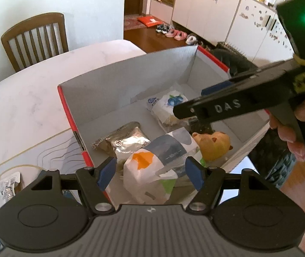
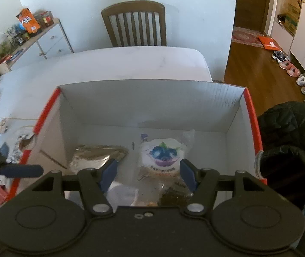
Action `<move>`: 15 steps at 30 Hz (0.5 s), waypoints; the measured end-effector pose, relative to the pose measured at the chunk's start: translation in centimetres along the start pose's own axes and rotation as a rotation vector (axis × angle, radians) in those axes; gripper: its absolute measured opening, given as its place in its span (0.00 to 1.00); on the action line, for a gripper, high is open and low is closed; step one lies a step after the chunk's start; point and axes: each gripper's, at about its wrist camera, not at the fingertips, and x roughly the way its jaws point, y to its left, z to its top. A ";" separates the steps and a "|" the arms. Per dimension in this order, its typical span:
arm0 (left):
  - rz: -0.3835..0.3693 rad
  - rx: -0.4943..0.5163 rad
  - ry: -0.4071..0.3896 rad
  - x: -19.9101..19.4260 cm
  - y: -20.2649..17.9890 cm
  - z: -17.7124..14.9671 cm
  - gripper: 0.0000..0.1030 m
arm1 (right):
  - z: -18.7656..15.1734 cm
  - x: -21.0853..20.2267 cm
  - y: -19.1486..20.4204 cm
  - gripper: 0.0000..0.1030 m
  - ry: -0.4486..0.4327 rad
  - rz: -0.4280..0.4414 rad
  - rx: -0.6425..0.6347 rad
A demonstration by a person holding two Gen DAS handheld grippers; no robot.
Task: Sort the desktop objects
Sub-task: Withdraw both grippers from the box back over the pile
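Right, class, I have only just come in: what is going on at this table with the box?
A person holds two grippers over an open cardboard box on the table. The left gripper and right gripper both stand open, holding nothing. In the box lie a blueberry packet, a silver foil pouch, a white-and-orange packet and a yellow toy.
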 end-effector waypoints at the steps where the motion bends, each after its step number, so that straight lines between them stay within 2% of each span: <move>1: -0.005 -0.005 -0.008 -0.3 0.1 -0.1 0.69 | 0.1 -0.3 0.1 0.63 -0.004 0.006 0.002; 15: -0.041 -0.016 -0.081 -4.2 0.9 -2.1 0.68 | -1.3 -4.8 2.7 0.63 -0.053 0.047 0.000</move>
